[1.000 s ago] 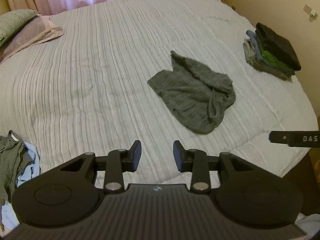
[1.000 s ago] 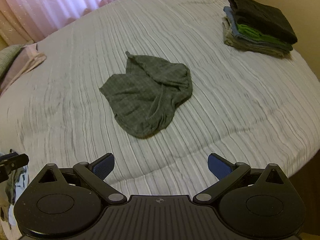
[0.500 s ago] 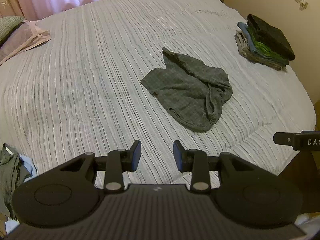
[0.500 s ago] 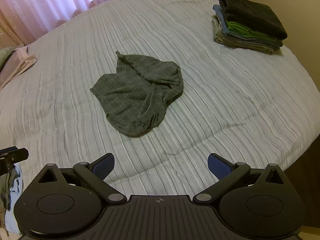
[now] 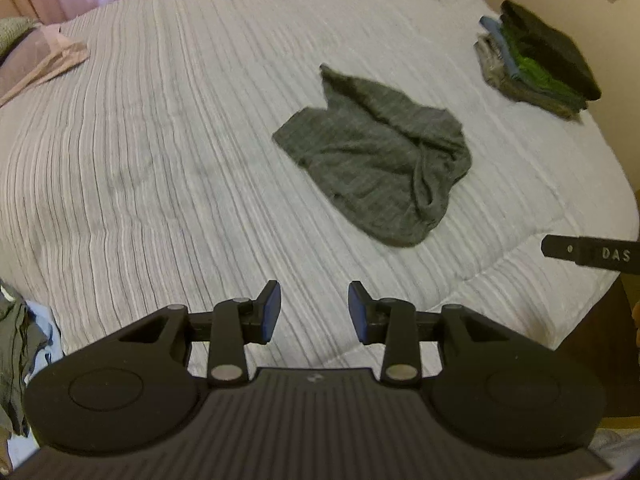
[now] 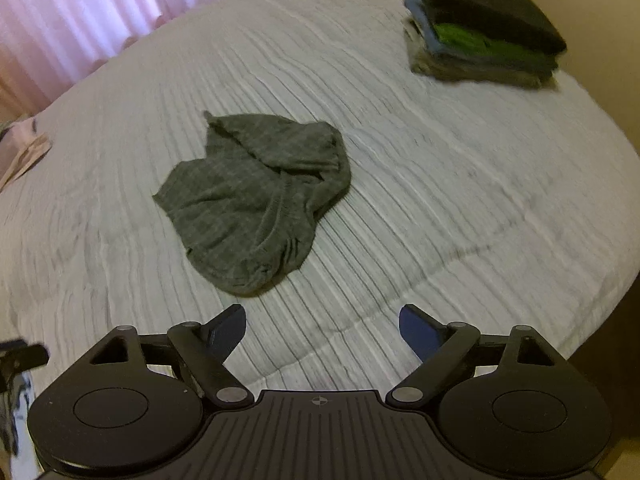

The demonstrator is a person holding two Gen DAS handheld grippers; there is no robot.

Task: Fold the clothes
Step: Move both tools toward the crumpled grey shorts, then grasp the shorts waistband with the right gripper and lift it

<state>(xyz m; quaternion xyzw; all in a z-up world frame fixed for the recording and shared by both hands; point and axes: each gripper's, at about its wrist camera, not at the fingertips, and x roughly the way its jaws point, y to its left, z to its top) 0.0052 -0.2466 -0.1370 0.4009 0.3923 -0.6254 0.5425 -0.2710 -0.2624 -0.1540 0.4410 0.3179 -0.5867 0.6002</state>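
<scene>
A crumpled grey garment lies in the middle of the white striped bedspread. My left gripper hovers over the near part of the bed, short of the garment, its jaws partly apart with nothing between them. My right gripper is also over the near edge, just short of the garment's lower hem; its jaws are closing but still wide, and only bedspread shows between them. One finger of the right gripper pokes in at the right of the left wrist view.
A stack of folded clothes, black on top with green and blue below, sits at the far right near the wall. Unfolded clothes hang at the near left edge. A pillow and pink curtains lie at the far left.
Both grippers have dropped closer to the bed and the grey garment looks larger. The right gripper's jaws have narrowed a little. The left jaws look the same.
</scene>
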